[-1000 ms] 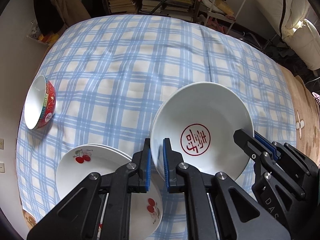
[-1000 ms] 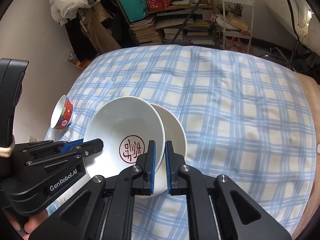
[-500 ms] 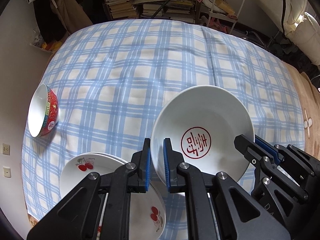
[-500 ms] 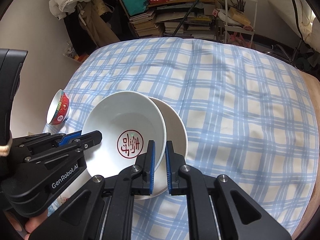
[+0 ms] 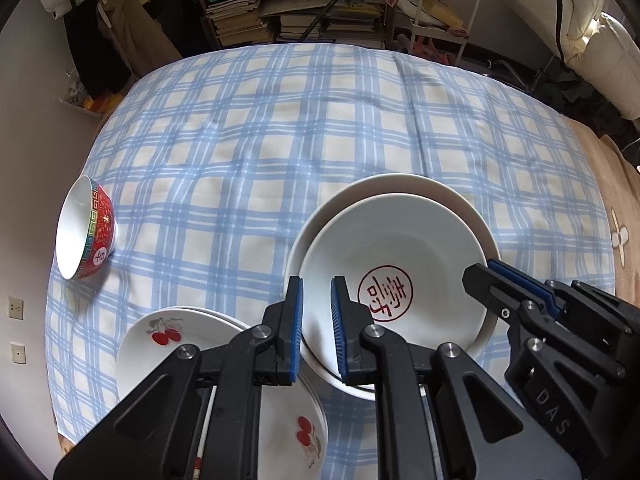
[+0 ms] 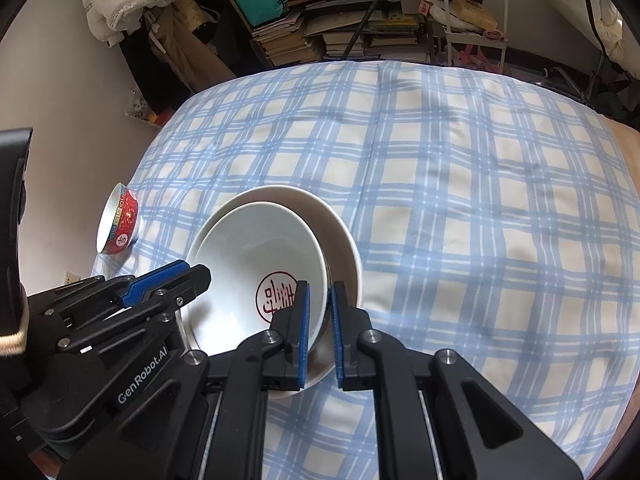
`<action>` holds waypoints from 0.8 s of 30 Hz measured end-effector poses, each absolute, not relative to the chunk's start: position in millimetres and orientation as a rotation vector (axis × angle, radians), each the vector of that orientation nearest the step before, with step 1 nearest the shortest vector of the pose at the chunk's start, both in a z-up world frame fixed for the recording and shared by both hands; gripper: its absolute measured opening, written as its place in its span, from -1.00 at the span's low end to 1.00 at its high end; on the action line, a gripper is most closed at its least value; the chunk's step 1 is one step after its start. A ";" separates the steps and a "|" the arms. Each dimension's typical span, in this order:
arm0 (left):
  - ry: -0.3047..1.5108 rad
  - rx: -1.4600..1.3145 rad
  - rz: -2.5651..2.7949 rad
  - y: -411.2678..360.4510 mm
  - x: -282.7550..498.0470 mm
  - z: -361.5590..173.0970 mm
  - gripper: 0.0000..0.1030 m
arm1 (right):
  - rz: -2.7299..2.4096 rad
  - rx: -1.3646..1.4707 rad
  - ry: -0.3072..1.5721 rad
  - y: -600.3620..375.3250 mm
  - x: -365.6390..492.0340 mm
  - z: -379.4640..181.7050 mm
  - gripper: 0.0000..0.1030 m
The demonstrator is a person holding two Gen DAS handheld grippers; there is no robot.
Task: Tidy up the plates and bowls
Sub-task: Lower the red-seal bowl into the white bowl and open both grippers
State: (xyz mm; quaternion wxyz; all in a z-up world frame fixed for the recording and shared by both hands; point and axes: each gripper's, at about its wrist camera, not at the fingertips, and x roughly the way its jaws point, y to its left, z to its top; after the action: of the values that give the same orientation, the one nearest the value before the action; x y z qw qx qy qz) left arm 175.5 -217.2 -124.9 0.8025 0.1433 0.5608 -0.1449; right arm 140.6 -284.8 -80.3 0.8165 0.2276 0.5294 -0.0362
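Note:
A white bowl with a red seal mark sits nested in a second, larger white bowl on the checked cloth. My left gripper is shut on the marked bowl's left rim. My right gripper is shut on its right rim; it also shows in the left wrist view. Two stacked cherry plates lie at the near left. A red bowl lies tilted at the far left.
The blue checked cloth covers the table. Stacked books and shelves stand behind it. A wall is on the left. A brown rug lies to the right.
Both grippers have lowered the marked bowl into the larger white bowl. The view has pulled back slightly.

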 end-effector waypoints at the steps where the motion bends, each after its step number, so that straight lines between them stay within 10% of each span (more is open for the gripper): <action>1: 1.199 0.309 -0.310 -216.1 175.4 -123.3 -0.72 | -0.079 0.494 1.121 -286.6 139.7 -78.8 -0.72; 8: 1.201 0.291 -0.311 -199.3 177.5 -111.7 -0.66 | -0.064 0.501 1.064 -285.7 138.5 -57.5 -0.66; 13: 1.190 0.288 -0.297 -175.6 181.3 -105.0 -0.45 | -0.077 0.457 1.046 -272.7 145.6 -46.3 -0.04; 24: 1.123 0.274 -0.197 -92.3 204.7 -84.1 0.14 | -0.029 0.340 1.008 -213.1 179.4 -23.5 0.68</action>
State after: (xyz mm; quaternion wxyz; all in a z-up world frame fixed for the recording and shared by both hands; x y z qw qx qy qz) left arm 204.7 -92.3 -84.1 0.8331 0.1292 0.5297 -0.0928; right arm 179.4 -213.1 -23.5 0.8618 0.1620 0.4805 -0.0138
